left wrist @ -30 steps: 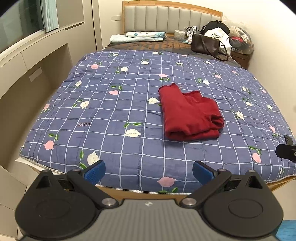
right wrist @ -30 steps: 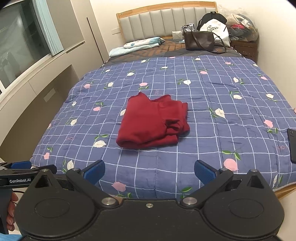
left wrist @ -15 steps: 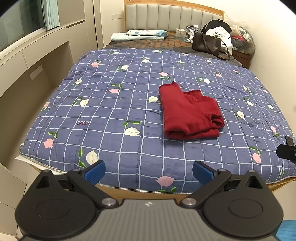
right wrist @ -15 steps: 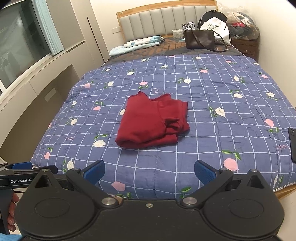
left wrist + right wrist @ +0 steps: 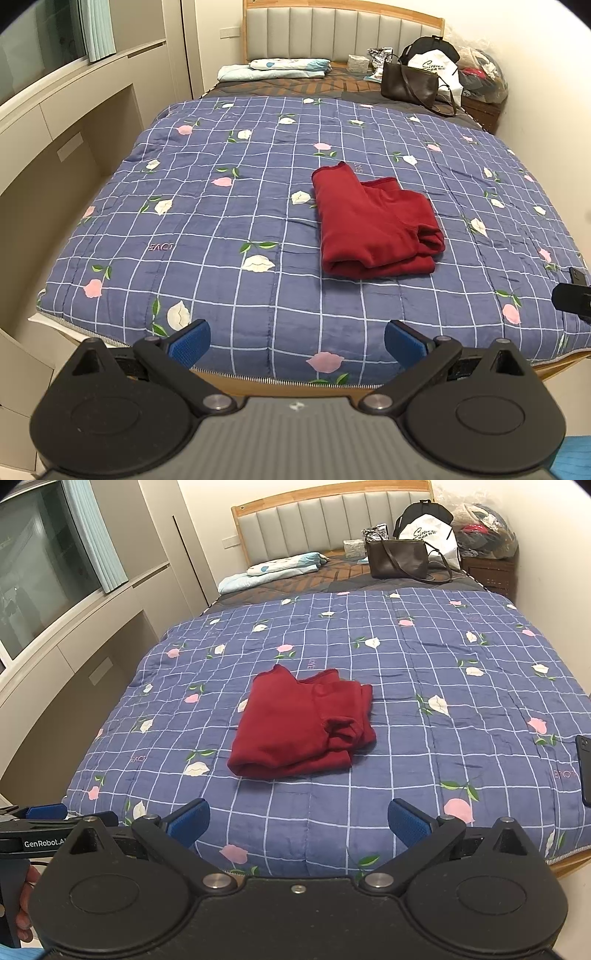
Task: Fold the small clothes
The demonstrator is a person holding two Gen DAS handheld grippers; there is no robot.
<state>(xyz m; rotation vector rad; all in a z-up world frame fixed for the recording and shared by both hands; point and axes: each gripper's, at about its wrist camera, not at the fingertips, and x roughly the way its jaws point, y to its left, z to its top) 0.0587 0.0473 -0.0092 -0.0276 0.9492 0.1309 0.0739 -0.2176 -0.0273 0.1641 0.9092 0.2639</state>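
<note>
Lying folded on the blue checked quilt [image 5: 221, 221] of the bed, the red garment [image 5: 373, 225] rests a little right of the middle, well apart from both grippers. The left gripper [image 5: 297, 341] hangs over the foot edge with jaws spread wide and empty; the right gripper [image 5: 299, 821] is released in the same way. Only the right wrist view shows a dark phone [image 5: 584, 771] on the quilt's right edge and a hand [image 5: 24, 904] that holds the left gripper. Near the headboard a brown handbag [image 5: 410, 86] stands; what is inside I cannot tell.
</note>
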